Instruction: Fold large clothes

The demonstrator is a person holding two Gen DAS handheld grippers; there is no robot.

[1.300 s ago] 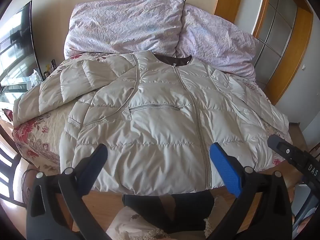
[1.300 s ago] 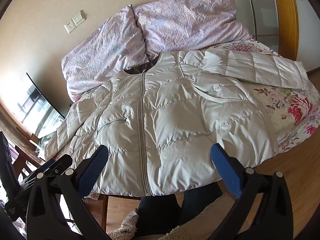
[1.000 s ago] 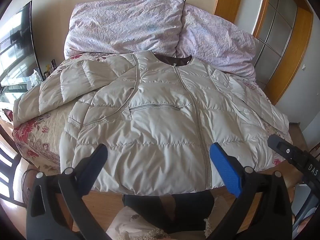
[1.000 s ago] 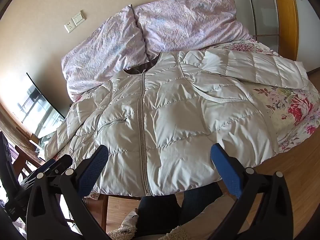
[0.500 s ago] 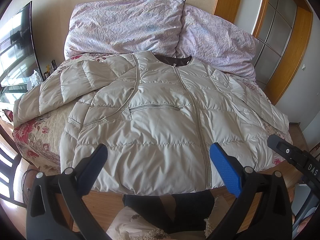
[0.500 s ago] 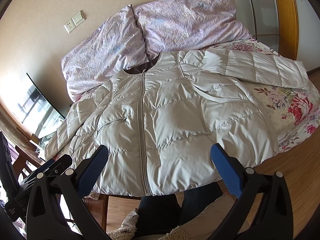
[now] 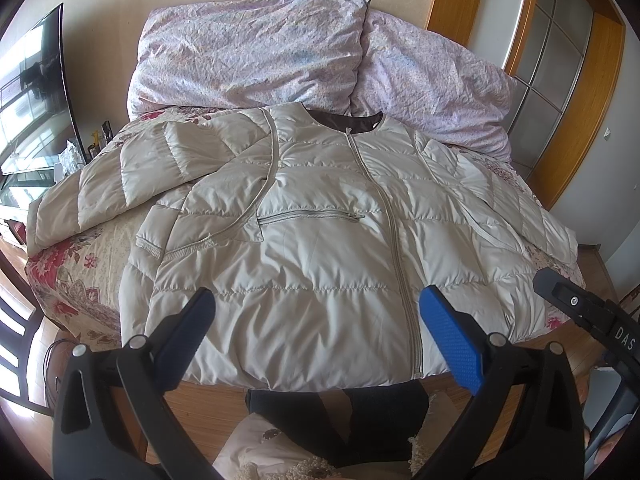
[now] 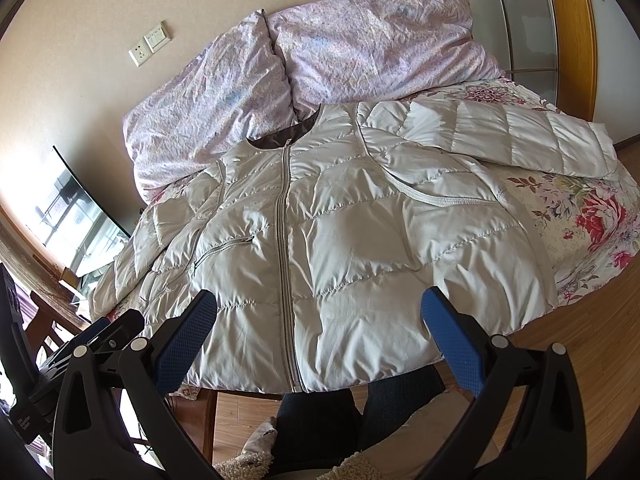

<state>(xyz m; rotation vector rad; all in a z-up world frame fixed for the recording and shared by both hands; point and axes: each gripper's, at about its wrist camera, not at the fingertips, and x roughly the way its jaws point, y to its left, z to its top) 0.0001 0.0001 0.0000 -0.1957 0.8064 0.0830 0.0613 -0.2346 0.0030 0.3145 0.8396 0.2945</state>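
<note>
Nothing is changing from a second ago: the beige puffer jacket is lying zipped and spread flat on the floral bed, sleeves out. Left gripper and right gripper are hovering near, released; folding is not yet beginning.

The left gripper has 2 black arms with silver screws and blue textured pads. The right gripper matches, lettered "DAS". Below it, dark trousers.
</note>
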